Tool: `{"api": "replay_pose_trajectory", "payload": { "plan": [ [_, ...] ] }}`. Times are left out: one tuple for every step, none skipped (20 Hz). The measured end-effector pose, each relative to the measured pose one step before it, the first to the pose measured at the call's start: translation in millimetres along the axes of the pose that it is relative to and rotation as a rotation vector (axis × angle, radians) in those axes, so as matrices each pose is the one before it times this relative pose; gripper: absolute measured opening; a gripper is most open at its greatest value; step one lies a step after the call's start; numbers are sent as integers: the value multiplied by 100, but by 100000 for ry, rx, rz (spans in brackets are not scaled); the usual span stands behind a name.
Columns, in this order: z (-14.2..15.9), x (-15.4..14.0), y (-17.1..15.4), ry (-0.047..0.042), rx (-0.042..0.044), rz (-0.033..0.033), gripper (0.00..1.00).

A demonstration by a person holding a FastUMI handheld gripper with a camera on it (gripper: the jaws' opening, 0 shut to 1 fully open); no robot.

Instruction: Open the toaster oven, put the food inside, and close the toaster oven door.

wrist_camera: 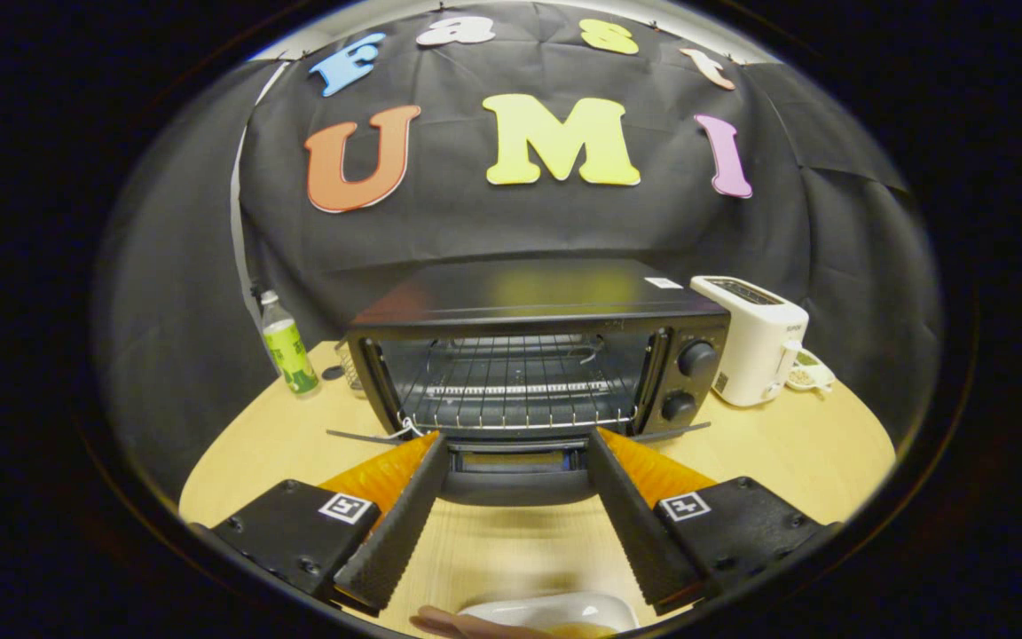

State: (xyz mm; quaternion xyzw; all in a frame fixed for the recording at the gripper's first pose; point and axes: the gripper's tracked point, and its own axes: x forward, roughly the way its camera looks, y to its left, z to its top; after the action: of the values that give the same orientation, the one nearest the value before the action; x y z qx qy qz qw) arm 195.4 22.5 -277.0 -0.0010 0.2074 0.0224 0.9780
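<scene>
Claw: the claw (515, 444) is spread wide and grips nothing; its two fingers reach toward the front of the toaster oven, with the lowered door lying between their tips.
Toaster oven: the black toaster oven (538, 346) stands on the wooden counter (777, 453) straight ahead of the fingers, its front facing them.
Door: the oven door (518, 475) is folded down and open, its handle edge nearest the claw.
Rack: a wire rack (511, 390) sits inside the open cavity, with nothing on it.
Knobs: two round knobs (695, 358) are stacked one above the other on the panel right of the cavity.
Food: a white dish (555, 611) lies on the counter below the fingers, nearer than the door, with something orange-brown in it; I cannot tell what the food is.
Hand: part of a hand (453, 623) touches the dish's left rim.
Toaster: a white toaster (755, 342) stands just right of the oven, with a small white dish beside it.
Bottle: a green-labelled bottle (287, 346) stands upright to the oven's left, near the cloth wall.
</scene>
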Motion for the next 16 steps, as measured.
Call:
{"api": "replay_pose_trajectory", "payload": {
  "plan": [
    [-794, -236, 31, 1647, -1214, 69, 100],
    [-614, -285, -33, 153, -343, 268, 100],
    [-759, -126, -124, 1675, -188, 208, 100],
    [-750, -53, -6, 925, -25, 138, 100],
    [-843, -77, -9, 1810, -74, -2, 100],
    [-904, -67, 12, 1993, -326, -12, 100],
    [-785, 34, -48, 2056, -2, 152, 100],
    [-665, 12, -25, 2006, 707, 704, 100],
    [-468, -8, -54, 1753, 1217, 673, 100],
    [-517, 200, 44, 1480, 948, 925, 100],
    [-367, 121, -136, 1246, -126, 446, 100],
    [-257, -312, -315, 463, -506, -186, 100],
    [156, -488, -268, -1465, 0, 302, 100],
    [203, -555, -203, -1467, 253, 301, 100],
    [46, -734, -161, -1323, 340, 844, 100],
    [-46, -622, 20, -745, -116, 1124, 100]
  ]
}}
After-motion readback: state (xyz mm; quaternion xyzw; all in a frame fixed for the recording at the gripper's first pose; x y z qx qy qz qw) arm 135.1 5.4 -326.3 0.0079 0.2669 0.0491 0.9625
